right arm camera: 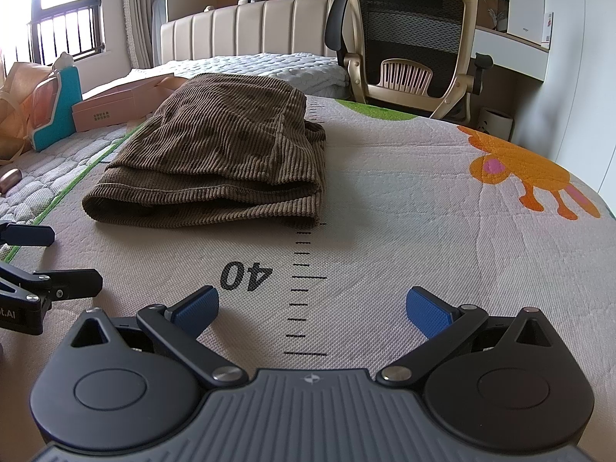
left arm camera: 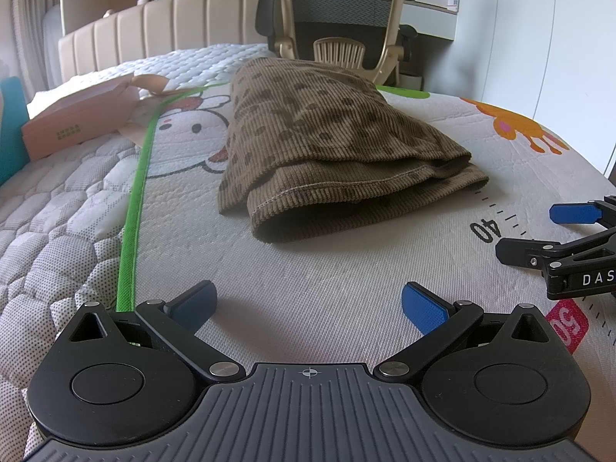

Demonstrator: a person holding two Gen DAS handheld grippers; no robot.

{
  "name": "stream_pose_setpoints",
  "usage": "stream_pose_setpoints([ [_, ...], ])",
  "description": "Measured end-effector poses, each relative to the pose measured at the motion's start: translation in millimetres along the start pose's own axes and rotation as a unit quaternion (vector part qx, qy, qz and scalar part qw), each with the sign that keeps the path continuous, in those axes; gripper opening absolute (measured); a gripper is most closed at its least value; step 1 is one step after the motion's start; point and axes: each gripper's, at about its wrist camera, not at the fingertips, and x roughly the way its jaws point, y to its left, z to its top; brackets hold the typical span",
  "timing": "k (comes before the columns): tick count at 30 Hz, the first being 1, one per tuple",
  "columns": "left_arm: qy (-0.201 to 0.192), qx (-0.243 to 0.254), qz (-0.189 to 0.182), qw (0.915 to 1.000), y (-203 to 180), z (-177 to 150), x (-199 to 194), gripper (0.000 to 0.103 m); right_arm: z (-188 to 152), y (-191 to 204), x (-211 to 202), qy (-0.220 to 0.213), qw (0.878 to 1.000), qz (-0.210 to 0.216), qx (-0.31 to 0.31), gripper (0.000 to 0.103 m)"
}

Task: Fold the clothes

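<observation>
Folded brown corduroy garment (left arm camera: 331,146) on printed mat (left arm camera: 308,269), left gripper (left arm camera: 308,304) and right gripper (right arm camera: 312,308) spread wide, empty, pink box (left arm camera: 77,123) closed, contents hidden

underside and inner layers of folded garment (left arm camera: 331,142) hidden; far end out of sight behind its own bulk. right gripper (left arm camera: 539,233) cut off by right edge in left view. left gripper (right arm camera: 57,258) cut off by left edge in right view, label reads only "t.ai". pink tag (left arm camera: 569,325) partly behind gripper body, number half covered. pink box (left arm camera: 77,123) print too small to read. chair (right arm camera: 408,38) top cropped, base hidden behind mat (right arm camera: 385,192). teal object (left arm camera: 11,123) cut by left edge.
</observation>
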Motion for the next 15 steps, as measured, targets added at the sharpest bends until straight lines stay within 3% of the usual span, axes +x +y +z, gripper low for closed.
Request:
stream_pose_setpoints([
  [15, 0.001, -0.002, 0.000, 1.0000, 0.0, -0.1, -0.4, 0.103, 0.0, 0.3, -0.1, 0.000, 1.000, 0.000, 0.001, 0.103],
])
